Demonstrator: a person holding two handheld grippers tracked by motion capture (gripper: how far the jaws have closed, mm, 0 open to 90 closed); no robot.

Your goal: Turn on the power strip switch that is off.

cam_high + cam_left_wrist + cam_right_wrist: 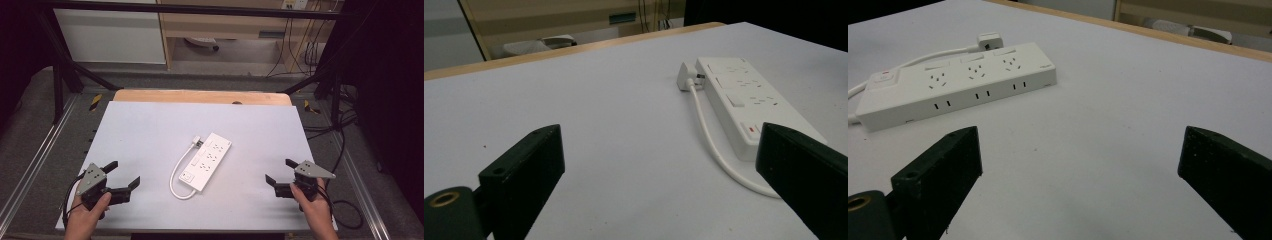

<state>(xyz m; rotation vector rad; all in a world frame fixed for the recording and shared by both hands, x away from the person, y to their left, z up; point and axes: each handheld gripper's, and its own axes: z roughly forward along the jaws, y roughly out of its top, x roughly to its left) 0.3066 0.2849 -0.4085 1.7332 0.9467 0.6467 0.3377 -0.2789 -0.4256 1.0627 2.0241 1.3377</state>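
We see a white tabletop point(150, 130) w/ a wooden edge strip point(200, 96) at frame centre. Grey carpet floor point(30, 145) either side. Upper centre: light-wood shelf unit point(225, 25), white panel point(110, 35) to its left, cables point(295, 45) hanging upper right. Black frame bars point(65, 55) cross upper left; far corners dark.

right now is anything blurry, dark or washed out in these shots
High view: the table is evenly lit, the side edges fall into black, and the power strip looks slightly soft. Left gripper view: the near black jaws are blurred, the strip sharper. Right gripper view: the socket holes are crisp, with soft shadow under the jaws.
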